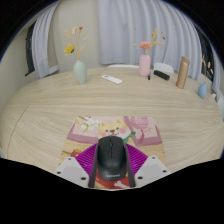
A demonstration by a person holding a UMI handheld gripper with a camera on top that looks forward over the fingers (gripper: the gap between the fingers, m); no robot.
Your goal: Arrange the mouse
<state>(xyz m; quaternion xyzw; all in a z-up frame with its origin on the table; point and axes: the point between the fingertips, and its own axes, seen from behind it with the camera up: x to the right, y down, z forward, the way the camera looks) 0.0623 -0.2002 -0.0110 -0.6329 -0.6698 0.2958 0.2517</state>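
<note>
Hand-held gripper low over the bench. Black mouse sits between the fingers, long axis running straight ahead along them, nose pointing away. Purple pads flank its sides; whether they press or leave a gap cannot be told. Mouse rests on a patterned mouse mat, which extends just beyond it. Vases stand well beyond.

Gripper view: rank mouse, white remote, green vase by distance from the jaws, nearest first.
1. Black mouse: between the gripper's open fingers, on the printed mouse pad.
2. White remote: mid-table, beyond the pad.
3. Green vase: table's far edge, left of the remote.
</note>
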